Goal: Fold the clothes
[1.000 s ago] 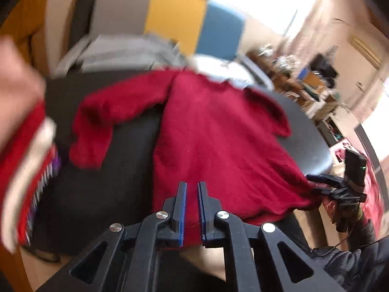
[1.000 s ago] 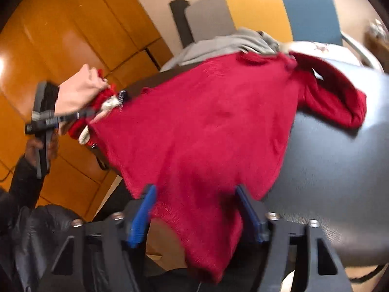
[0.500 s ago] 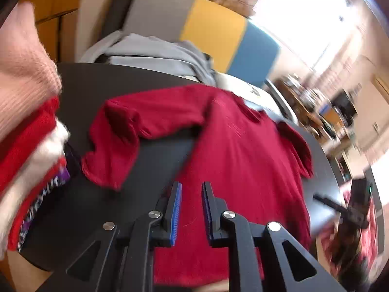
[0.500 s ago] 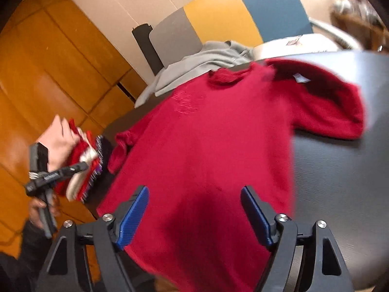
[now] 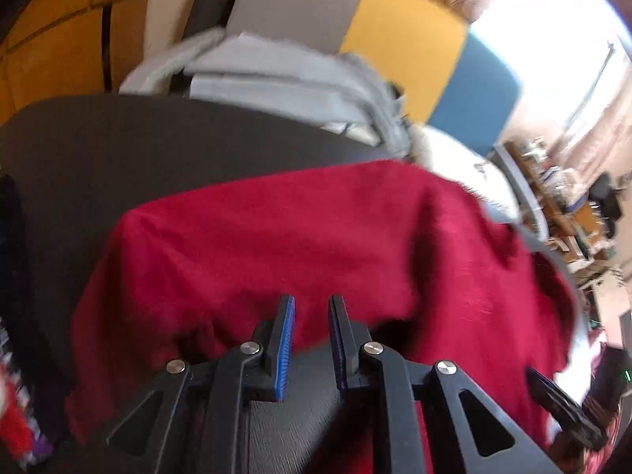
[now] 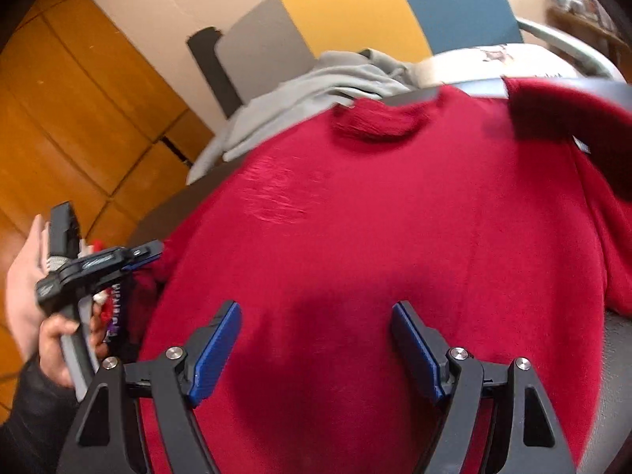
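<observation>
A red knit sweater point(image 6: 375, 217) lies spread on a dark table, collar toward the far edge. In the left wrist view its left sleeve point(image 5: 245, 249) lies across the table. My left gripper point(image 5: 310, 335) hovers just in front of the sleeve's edge, jaws a narrow gap apart with nothing between them. It also shows in the right wrist view point(image 6: 98, 264), at the sweater's left side. My right gripper point(image 6: 316, 339) is wide open and empty, low over the sweater's body. The right sleeve point(image 6: 572, 130) is folded over at the far right.
The dark table point(image 5: 130, 146) shows bare left of the sleeve. A grey garment point(image 5: 276, 75) lies piled behind it against a grey, yellow and blue chair back point(image 5: 403, 51). A stack of red and white clothes point(image 5: 15, 426) sits at the table's left edge.
My left gripper moved forward and down to the left sleeve and its jaws parted slightly. My right gripper moved forward over the sweater's body, still wide open.
</observation>
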Motion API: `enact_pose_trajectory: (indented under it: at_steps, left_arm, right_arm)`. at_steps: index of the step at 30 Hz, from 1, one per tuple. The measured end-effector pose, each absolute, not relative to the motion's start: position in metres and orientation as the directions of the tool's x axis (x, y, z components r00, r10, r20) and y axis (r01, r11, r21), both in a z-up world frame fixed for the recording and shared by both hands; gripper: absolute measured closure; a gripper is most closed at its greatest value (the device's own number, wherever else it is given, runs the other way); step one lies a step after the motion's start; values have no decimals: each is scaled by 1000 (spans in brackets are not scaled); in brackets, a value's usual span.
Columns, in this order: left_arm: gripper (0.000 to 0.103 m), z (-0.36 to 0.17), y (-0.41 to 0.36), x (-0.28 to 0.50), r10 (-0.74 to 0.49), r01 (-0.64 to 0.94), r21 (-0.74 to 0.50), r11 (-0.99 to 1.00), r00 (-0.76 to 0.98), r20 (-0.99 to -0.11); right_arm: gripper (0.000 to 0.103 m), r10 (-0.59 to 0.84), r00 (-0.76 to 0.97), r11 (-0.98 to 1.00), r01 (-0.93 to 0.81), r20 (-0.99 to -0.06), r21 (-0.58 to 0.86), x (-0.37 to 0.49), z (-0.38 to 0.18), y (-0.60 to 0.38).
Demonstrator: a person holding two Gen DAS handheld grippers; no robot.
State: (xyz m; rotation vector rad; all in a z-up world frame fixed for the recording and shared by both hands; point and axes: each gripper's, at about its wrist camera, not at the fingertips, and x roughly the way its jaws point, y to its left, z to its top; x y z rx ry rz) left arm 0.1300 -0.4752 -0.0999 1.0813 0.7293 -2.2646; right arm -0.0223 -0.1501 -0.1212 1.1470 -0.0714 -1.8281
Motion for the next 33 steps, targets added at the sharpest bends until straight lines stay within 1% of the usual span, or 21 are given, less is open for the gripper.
enact_pose_trajectory:
  at_steps: [2, 5, 6, 8, 10, 14, 15, 16, 17, 18, 19, 20, 22, 23, 25, 27, 29, 31, 32, 33]
  left_arm:
    - [88, -110, -489, 116, -255, 677, -196, -709, -506, -824]
    - [86, -125, -510, 95, -304, 711, -126, -691, -446, -842]
    - [86, -130, -517, 88, -321, 722, -103, -685, -425, -847]
    - [86, -138, -531, 77, -353, 742, -57, -668, -383, -854]
    - [86, -138, -541, 79, -384, 766, -18, -642, -342, -857]
    - [84, -137, -560, 84, -447, 805, 64, -589, -259, -856]
    - [82, -138, -556, 88, -472, 806, 94, -585, -243, -848]
    - [81, -139, -553, 93, -493, 808, 119, -578, -229, -839]
    - [81, -139, -550, 100, -504, 817, 124, -563, -220, -835]
    - [82, -137, -548, 107, -504, 833, 114, -542, -213, -837]
    - [86, -133, -544, 114, -512, 852, 111, -512, -200, -835]
    - [86, -125, -535, 120, -540, 868, 118, -482, -188, -821]
    - [86, -108, -507, 125, -598, 866, 118, -486, -231, -768]
    - [86, -99, -485, 122, -607, 841, 111, -529, -284, -742]
    - [85, -93, -452, 111, -588, 788, 102, -607, -359, -725]
    - [85, -95, -418, 98, -527, 721, 69, -689, -434, -730]
    - [85, -105, -388, 85, -482, 663, 67, -745, -466, -742]
    - [85, -125, -375, 83, -419, 655, 20, -756, -460, -783]
    - [84, -133, -369, 85, -406, 657, 3, -754, -462, -789]
    - [82, -136, -364, 90, -433, 661, 14, -750, -475, -766]
  right_arm:
    - [24, -763, -130, -522, 702, -633, 484, -20, -126, -143]
    - [24, -792, -112, -494, 696, -600, 521, -24, -129, -137]
    - [23, -797, -104, -486, 694, -595, 531, -27, -129, -137]
    - [19, -801, -94, -473, 704, -591, 529, -27, -129, -140]
    - [18, -801, -67, -445, 731, -595, 517, -28, -128, -149]
    - [12, -810, 48, -333, 784, -585, 525, -39, -129, -166]
    - [10, -810, 76, -307, 789, -581, 532, -43, -130, -170]
    - [6, -816, 113, -276, 787, -567, 553, -47, -131, -173]
    - [4, -820, 150, -243, 782, -552, 574, -51, -132, -175]
    - [3, -826, 174, -222, 774, -536, 593, -54, -133, -176]
    - [3, -830, 182, -214, 768, -526, 603, -56, -134, -176]
    - [3, -829, 177, -217, 773, -531, 596, -55, -134, -176]
    - [3, -824, 164, -226, 784, -543, 579, -52, -134, -179]
    - [3, -821, 157, -230, 789, -549, 570, -51, -134, -180]
    - [2, -815, 143, -240, 799, -561, 552, -50, -134, -182]
    - [0, -808, 122, -259, 805, -576, 534, -46, -134, -185]
    - [0, -801, 98, -280, 811, -590, 514, -42, -134, -188]
    - [0, -800, 82, -297, 807, -594, 510, -37, -134, -188]
    - [0, -803, 78, -302, 800, -590, 518, -35, -134, -185]
    - [0, -807, 74, -308, 794, -586, 525, -32, -134, -183]
